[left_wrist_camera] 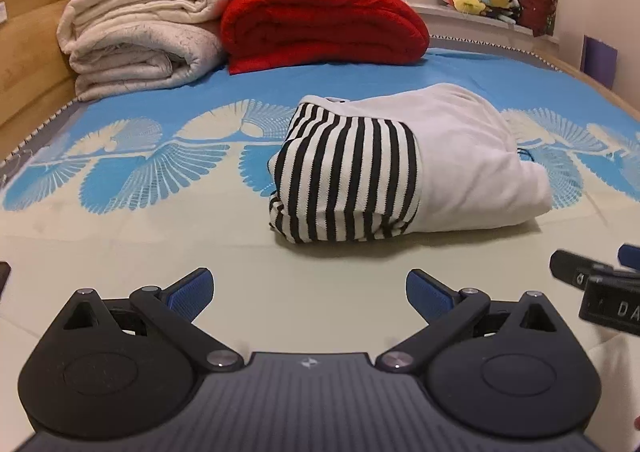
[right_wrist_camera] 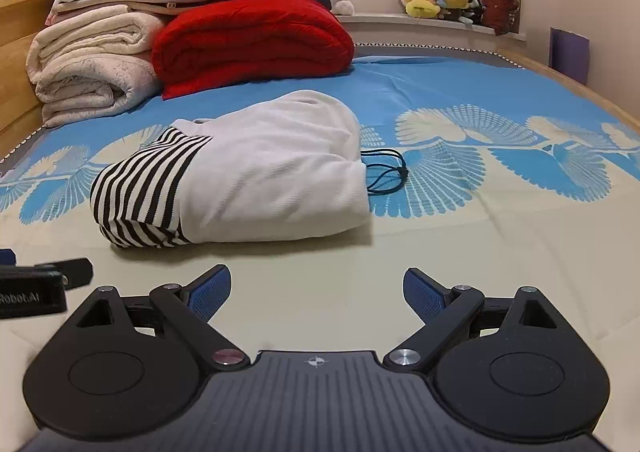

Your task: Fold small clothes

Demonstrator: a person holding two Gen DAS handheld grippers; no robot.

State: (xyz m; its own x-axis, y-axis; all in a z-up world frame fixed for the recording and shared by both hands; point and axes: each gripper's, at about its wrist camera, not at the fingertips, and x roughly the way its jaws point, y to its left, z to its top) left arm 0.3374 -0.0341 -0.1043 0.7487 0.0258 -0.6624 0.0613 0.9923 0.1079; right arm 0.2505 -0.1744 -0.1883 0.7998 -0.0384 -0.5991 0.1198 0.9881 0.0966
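Folded white garment (left_wrist_camera: 460,167) with striped sleeve (left_wrist_camera: 348,179) lying on the bed (left_wrist_camera: 160,211) near red blanket (left_wrist_camera: 320,23), apart from left gripper (left_wrist_camera: 309,292) and right gripper (right_wrist_camera: 317,292), jaws spread, holding nothing.

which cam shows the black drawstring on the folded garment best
The right wrist view. There the black drawstring lies in full loops on the bedspread, beside the right edge of the folded white and striped garment. The left wrist view shows only a short dark bit of it peeking from behind the garment.
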